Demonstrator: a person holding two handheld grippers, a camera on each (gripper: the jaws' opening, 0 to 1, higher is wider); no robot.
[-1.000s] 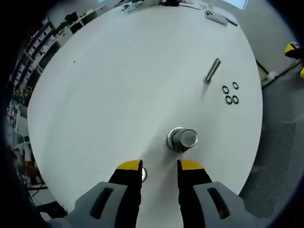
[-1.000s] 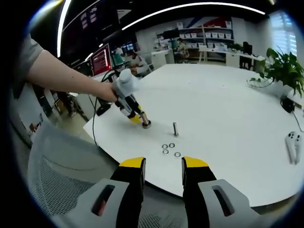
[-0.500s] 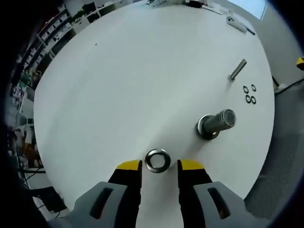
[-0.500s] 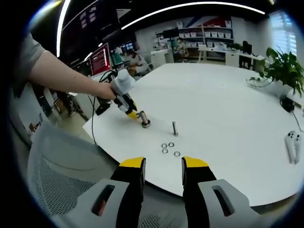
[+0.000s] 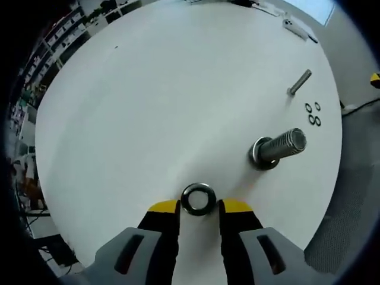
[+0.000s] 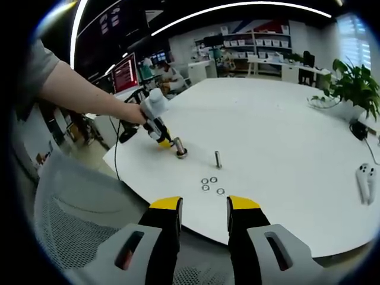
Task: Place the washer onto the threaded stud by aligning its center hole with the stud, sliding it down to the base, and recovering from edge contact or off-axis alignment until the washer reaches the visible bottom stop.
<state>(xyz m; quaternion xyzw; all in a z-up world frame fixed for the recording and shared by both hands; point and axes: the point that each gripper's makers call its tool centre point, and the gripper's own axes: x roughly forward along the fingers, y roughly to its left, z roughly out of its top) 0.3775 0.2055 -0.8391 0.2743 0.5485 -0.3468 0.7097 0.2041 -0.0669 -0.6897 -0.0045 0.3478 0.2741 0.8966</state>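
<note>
Lying flat at lower centre, the washer [image 5: 198,198] sits between the left gripper [image 5: 198,207] tips, jaws apart; stud [image 5: 278,148] right. Right gripper [image 6: 203,206] gapes, empty.

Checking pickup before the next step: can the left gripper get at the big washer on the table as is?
Probably yes. The washer lies flat on the table just ahead of the left gripper, between its open yellow tips, nothing between them. The stud stands off aside.

Open-plan office: shelving [image 6: 261,43], desks [image 6: 300,70], wall screens [image 6: 126,74], potted plant [image 6: 356,89].
</note>
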